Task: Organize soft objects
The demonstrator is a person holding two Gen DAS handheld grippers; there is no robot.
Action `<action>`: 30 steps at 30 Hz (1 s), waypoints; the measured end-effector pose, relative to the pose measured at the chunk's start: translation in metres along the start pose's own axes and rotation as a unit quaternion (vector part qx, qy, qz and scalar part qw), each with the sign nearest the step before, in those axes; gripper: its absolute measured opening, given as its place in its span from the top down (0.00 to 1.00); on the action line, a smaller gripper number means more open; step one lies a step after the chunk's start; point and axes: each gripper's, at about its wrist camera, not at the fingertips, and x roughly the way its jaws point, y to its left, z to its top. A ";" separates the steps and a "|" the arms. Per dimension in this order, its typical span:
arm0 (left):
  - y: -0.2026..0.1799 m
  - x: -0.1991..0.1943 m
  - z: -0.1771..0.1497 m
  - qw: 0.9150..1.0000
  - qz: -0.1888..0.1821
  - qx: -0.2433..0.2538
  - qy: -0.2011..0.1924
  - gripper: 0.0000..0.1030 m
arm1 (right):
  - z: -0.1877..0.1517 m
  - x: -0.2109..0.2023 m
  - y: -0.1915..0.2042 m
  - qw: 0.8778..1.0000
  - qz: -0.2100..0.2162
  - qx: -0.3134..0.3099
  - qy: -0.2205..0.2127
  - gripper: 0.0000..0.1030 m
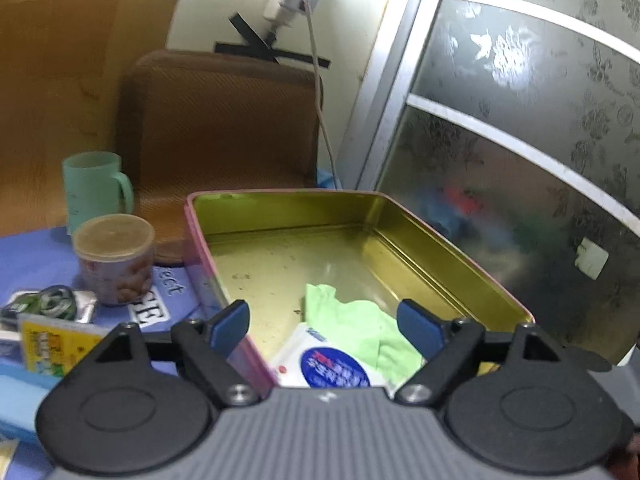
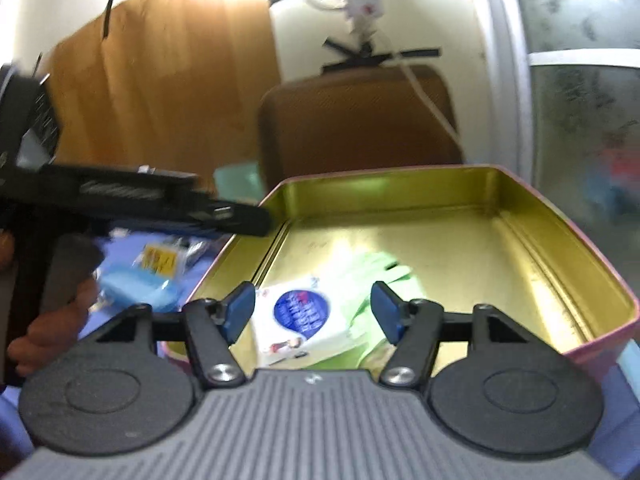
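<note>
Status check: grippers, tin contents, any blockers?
Left gripper open, right gripper open, both empty above tin. Tissue pack and green cloth inside. Nothing blocking.

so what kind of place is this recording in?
Likely a lived-in home room, on a cluttered table. Cues: a brown cushioned chair against the wall, a frosted patterned sliding door, and everyday clutter such as a green mug beside the open tin.

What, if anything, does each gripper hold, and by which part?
Nothing. The left gripper and right gripper are both open above the tin; the tissue pack and green cloth lie loose inside.
</note>
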 end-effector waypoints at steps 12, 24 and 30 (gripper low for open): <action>0.075 -0.088 -0.059 0.997 0.061 -0.050 -0.026 0.16 | 0.004 0.014 0.047 0.998 0.050 -0.037 -0.024 0.36; 0.197 -0.174 -0.116 0.954 0.227 -0.183 -0.070 0.16 | -0.010 0.079 0.165 0.978 0.166 -0.121 0.045 0.36; 0.241 -0.202 -0.136 0.928 0.231 -0.268 -0.121 0.16 | -0.006 0.126 0.227 0.960 0.219 -0.155 0.077 0.36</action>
